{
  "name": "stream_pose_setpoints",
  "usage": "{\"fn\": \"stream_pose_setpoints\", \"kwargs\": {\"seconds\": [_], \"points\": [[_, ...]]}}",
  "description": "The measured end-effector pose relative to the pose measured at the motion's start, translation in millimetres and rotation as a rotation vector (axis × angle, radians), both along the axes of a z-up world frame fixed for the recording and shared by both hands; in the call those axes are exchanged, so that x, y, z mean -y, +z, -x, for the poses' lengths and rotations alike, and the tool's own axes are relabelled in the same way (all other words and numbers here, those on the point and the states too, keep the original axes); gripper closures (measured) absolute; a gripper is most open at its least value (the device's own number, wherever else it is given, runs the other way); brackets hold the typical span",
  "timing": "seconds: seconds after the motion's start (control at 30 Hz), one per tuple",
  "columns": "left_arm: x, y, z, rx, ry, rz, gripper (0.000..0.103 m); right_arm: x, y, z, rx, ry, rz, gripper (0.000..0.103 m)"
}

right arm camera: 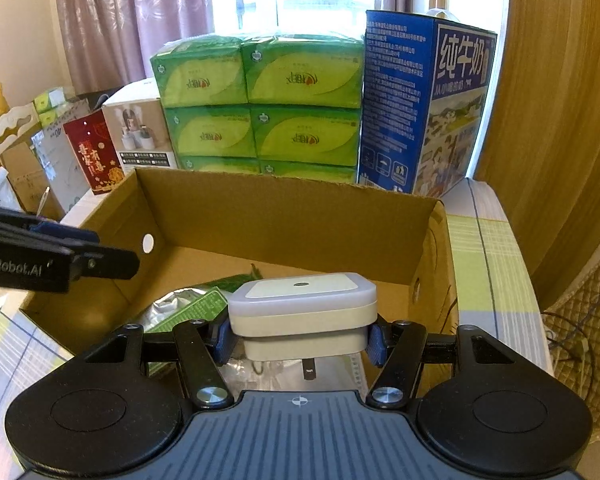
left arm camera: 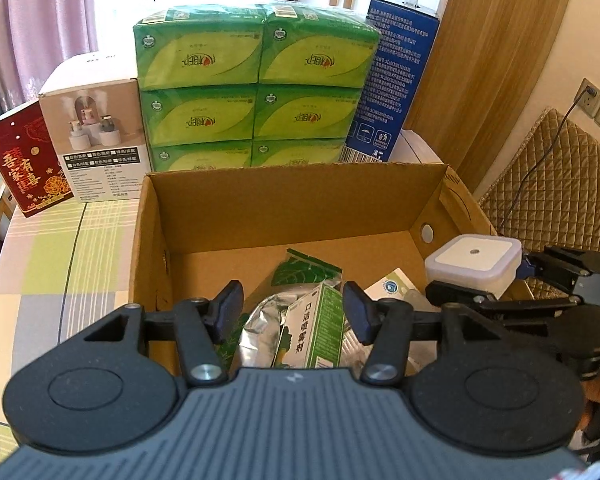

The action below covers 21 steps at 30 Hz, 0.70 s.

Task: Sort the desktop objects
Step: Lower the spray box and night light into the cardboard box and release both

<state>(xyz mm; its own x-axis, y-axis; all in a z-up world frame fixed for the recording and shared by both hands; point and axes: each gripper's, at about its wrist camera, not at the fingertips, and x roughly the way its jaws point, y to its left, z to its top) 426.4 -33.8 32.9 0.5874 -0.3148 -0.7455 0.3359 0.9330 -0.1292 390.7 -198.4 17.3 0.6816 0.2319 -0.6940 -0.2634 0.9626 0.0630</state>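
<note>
Desk (left arm camera: 60, 264) under checked green-grey-white cloth. On it: open cardboard box (left arm camera: 276, 196) in middle; behind box, in row touching side by side: red gift box (left arm camera: 28, 168), white product box (left arm camera: 100, 140), green tissue multipack (left arm camera: 256, 92), blue milk carton (left arm camera: 396, 80)

The blue carton (right arm camera: 428, 108) reads "纯牛奶", the red box (left arm camera: 30, 164) "喜家有喜", the left claw (right arm camera: 108, 262) "enRobot.AI".

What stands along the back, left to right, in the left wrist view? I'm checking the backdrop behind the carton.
Red gift box → white humidifier box → green tissue packs → blue milk carton.
</note>
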Motion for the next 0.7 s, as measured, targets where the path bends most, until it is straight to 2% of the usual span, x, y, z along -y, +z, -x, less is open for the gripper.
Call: {"fn": "stream_pose_setpoints", "kwargs": {"seconds": [0.1, 0.3, 0.4, 0.7], "points": [[-5, 0, 4, 0.001, 0.006, 0.005, 0.053, -1, 3, 1, 0.03, 0.018, -0.043, 0.045], [-14, 2, 15, 0.002, 0.015, 0.01, 0.053, 1, 7, 5, 0.041, 0.012, -0.044, 0.042], [-19, 2, 23, 0.002, 0.019, 0.011, 0.052, 5, 10, 9, 0.054, 0.008, -0.046, 0.034], [-30, 9, 53, 0.004, 0.029, 0.03, 0.052, 11, 22, 33, 0.042, 0.004, -0.012, 0.033]]}}
